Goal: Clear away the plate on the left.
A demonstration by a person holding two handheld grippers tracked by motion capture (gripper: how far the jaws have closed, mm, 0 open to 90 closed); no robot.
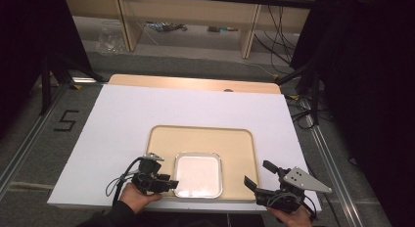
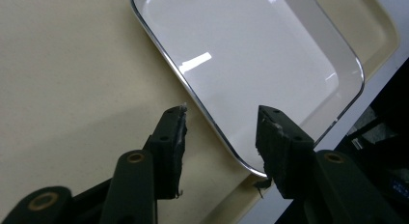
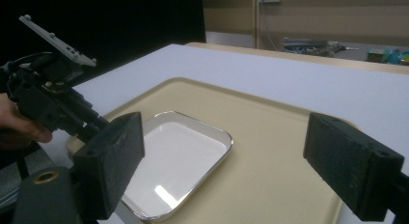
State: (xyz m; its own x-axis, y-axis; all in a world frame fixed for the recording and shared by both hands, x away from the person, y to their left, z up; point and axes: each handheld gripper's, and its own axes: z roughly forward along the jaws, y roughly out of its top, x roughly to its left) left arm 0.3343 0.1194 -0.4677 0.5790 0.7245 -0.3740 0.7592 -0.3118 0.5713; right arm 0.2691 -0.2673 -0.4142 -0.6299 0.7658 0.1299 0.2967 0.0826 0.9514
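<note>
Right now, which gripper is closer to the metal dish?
The left gripper; its jaws straddle the metal dish rim, while the right gripper hovers apart.

A big black number 5 is marked on the grey floor, just to the left of the table. It looks like it is made of tape. No other words or numbers can be read.

Dim surroundings, glare on white dish

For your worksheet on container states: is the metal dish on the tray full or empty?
Empty. The dish shows a bare, shiny white bottom in all three views, with nothing lying in it. It sits flat on the tray.
</note>
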